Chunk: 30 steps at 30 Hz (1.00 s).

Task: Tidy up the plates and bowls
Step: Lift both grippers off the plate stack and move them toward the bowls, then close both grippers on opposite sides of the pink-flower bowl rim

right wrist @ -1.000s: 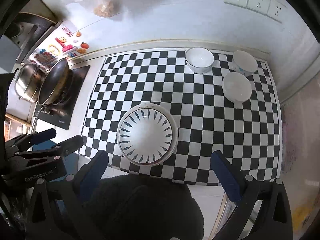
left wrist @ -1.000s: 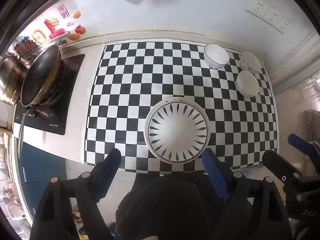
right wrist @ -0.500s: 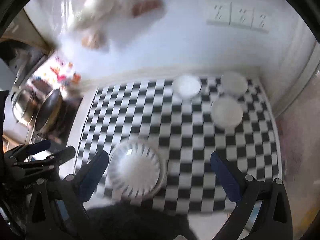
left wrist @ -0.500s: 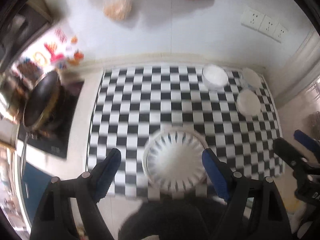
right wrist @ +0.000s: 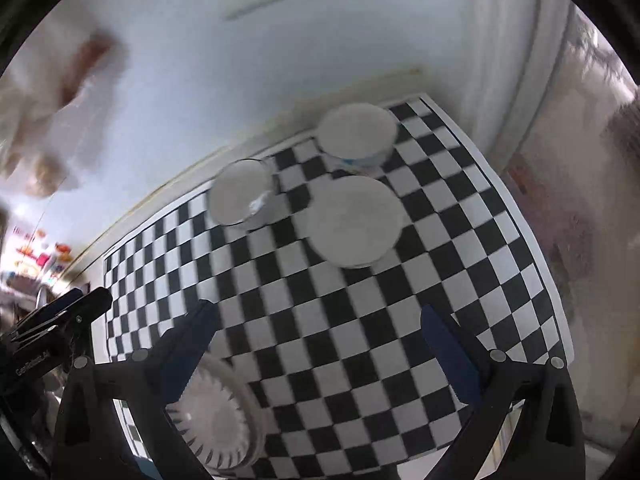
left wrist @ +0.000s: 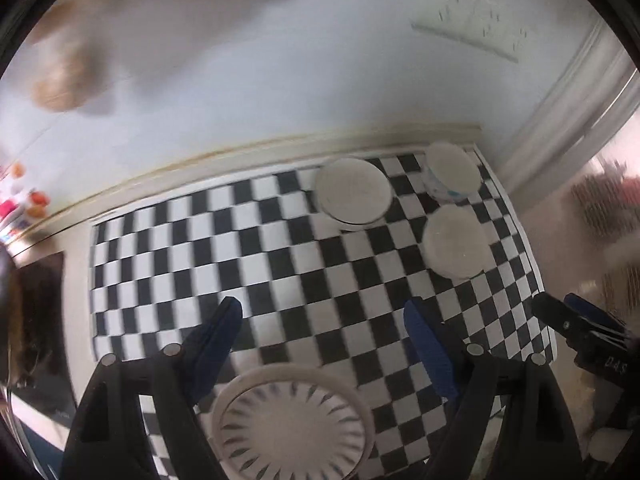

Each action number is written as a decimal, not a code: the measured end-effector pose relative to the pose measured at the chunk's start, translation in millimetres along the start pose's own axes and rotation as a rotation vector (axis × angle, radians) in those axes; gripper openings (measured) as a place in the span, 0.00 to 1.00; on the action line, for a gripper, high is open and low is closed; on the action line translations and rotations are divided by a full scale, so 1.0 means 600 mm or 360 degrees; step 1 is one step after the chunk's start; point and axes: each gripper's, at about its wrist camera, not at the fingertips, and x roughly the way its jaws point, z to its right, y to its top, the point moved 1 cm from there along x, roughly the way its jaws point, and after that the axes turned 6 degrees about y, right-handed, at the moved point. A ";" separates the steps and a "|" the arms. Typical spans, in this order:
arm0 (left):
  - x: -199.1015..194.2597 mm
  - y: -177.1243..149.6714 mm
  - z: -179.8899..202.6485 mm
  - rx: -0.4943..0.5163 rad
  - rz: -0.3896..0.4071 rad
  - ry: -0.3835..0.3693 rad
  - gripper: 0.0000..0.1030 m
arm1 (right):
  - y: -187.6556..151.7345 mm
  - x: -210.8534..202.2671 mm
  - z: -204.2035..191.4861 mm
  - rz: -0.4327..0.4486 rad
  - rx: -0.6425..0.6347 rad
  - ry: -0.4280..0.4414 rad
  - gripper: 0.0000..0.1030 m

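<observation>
A white plate with a dark petal pattern (left wrist: 294, 420) (right wrist: 214, 424) lies at the near edge of the checkered mat (left wrist: 280, 264) (right wrist: 360, 320). Three white bowls sit at the mat's far right: a dark-rimmed one (left wrist: 354, 194) (right wrist: 242, 192), one with a blue band (left wrist: 452, 174) (right wrist: 358, 134) and a plain one (left wrist: 456, 246) (right wrist: 354, 220). My left gripper (left wrist: 324, 322) hangs open above the mat, just beyond the plate. My right gripper (right wrist: 320, 320) is open too, over the mat's middle, nearer than the bowls. Both views are motion-blurred.
A white wall with sockets (left wrist: 468, 26) runs behind the counter. A dark cooktop (left wrist: 40, 320) lies left of the mat. Coloured stickers (left wrist: 24, 204) show on the far left wall. A hanging bag (right wrist: 60, 120) blurs at upper left. Each gripper shows at the other view's edge.
Both grippers have swung forward and down toward the mat, rolling as they went. The plate slid to the bottom of both views and the bowls grew larger. The jaws stayed wide.
</observation>
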 end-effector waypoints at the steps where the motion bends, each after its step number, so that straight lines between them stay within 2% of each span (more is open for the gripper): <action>1: 0.020 0.010 0.016 0.0020 -0.0046 -0.0030 0.80 | 0.006 0.006 0.013 -0.0010 0.0017 0.0020 1.00; 3: 0.056 0.028 0.046 0.0034 -0.0104 -0.0063 0.80 | 0.030 0.031 0.051 -0.0049 0.0039 0.0047 1.00; 7: 0.130 0.053 0.107 0.0034 -0.0227 -0.0077 0.67 | 0.074 0.079 0.102 -0.0112 0.0039 0.0086 0.97; 8: 0.147 0.057 0.120 0.0017 -0.0259 -0.0080 0.64 | 0.089 0.096 0.115 -0.0140 0.0034 0.0105 0.95; 9: 0.165 0.062 0.133 -0.0007 -0.0298 -0.0094 0.56 | 0.104 0.116 0.128 -0.0168 0.0028 0.0116 0.92; 14: 0.249 0.075 0.176 -0.0171 -0.0425 -0.0168 0.46 | 0.153 0.201 0.167 -0.0302 -0.0006 0.0178 0.82; 16: 0.283 0.078 0.186 -0.0226 -0.0480 -0.0177 0.39 | 0.165 0.241 0.178 -0.0372 -0.0011 0.0218 0.74; 17: 0.294 0.079 0.191 -0.0244 -0.0497 -0.0172 0.39 | 0.168 0.256 0.181 -0.0399 -0.0020 0.0213 0.67; 19: 0.312 0.082 0.201 -0.0264 -0.0518 -0.0177 0.37 | 0.168 0.284 0.185 -0.0461 -0.0034 0.0222 0.63; 23: 0.342 0.087 0.223 -0.0230 -0.0578 -0.0197 0.37 | 0.160 0.335 0.203 -0.0597 0.0012 0.0283 0.30; 24: 0.350 0.088 0.228 -0.0218 -0.0593 -0.0194 0.30 | 0.157 0.342 0.207 -0.0609 0.0025 0.0294 0.22; 26: 0.360 0.089 0.238 -0.0189 -0.0613 -0.0220 0.26 | 0.154 0.348 0.209 -0.0613 0.0036 0.0304 0.15; 28: 0.362 0.089 0.248 -0.0159 -0.0614 -0.0230 0.21 | 0.151 0.348 0.210 -0.0605 0.0042 0.0305 0.14; 30: 0.360 0.088 0.254 -0.0137 -0.0602 -0.0211 0.21 | 0.147 0.350 0.211 -0.0609 0.0042 0.0304 0.13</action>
